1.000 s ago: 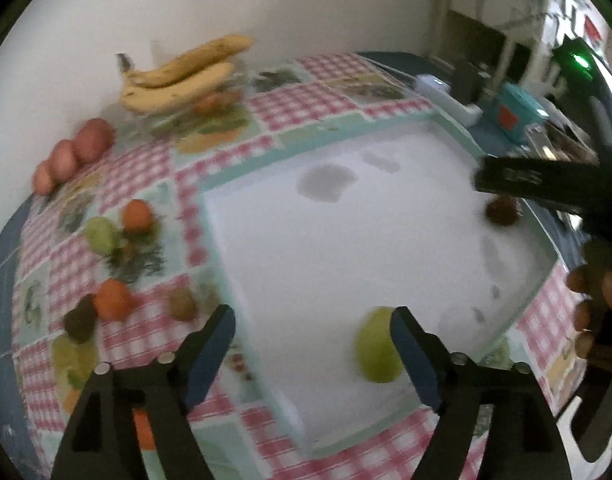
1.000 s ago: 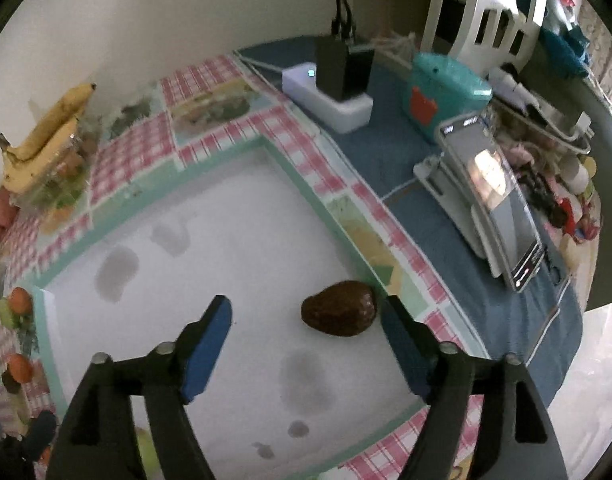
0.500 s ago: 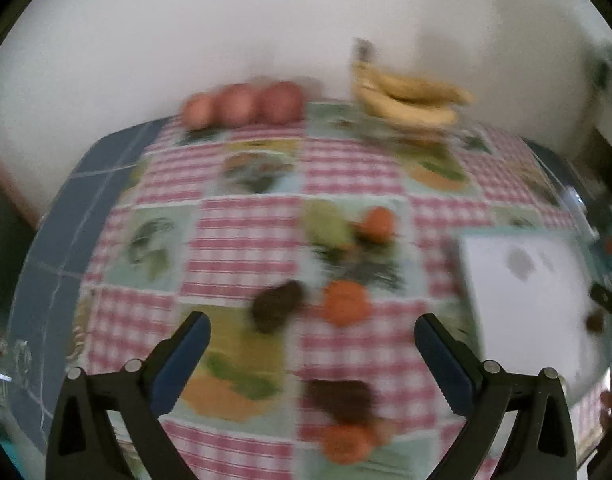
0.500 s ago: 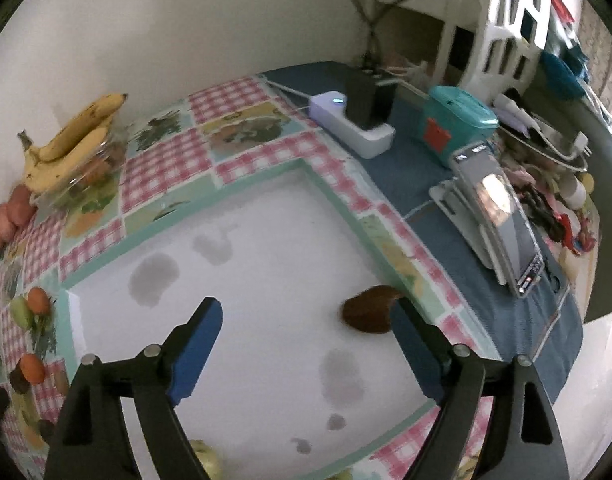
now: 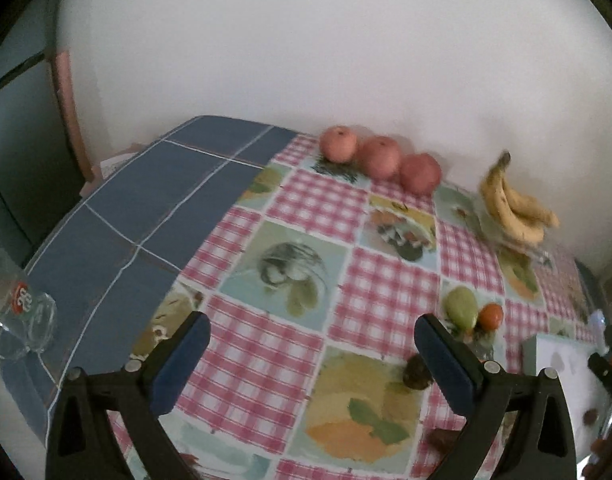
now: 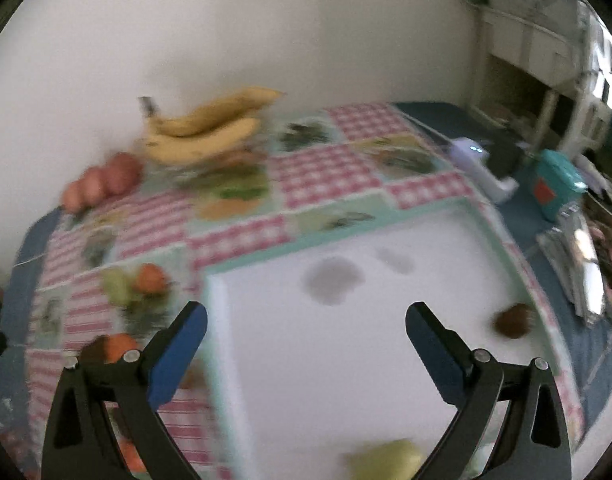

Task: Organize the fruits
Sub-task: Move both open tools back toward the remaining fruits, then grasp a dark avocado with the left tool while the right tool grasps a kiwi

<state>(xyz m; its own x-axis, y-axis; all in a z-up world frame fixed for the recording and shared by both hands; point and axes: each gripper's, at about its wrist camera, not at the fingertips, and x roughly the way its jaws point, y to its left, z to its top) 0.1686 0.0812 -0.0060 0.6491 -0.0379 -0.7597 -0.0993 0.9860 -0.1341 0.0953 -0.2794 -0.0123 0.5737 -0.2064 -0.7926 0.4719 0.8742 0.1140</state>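
Ahead of the left hand-held gripper (image 5: 311,354) now lies the checked table (image 5: 306,208) instead of the white tray (image 6: 345,340). It has swung toward loose fruit: a green pear (image 5: 460,306) and orange (image 5: 490,316) ahead-right. Both hand-held grippers, right (image 6: 306,344) included, gape wide and empty, suggesting another pickup is next.

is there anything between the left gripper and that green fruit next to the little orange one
Nothing visible. The left gripper hangs open over bare checked cloth, and the green fruit lies ahead to its right, touching the orange fruit, with the gripper's own right finger just below it.

Bare white tray (image 6: 345,360) floor lies ahead; a brown fruit (image 6: 513,321) sits far right, a green fruit (image 6: 389,456) near.
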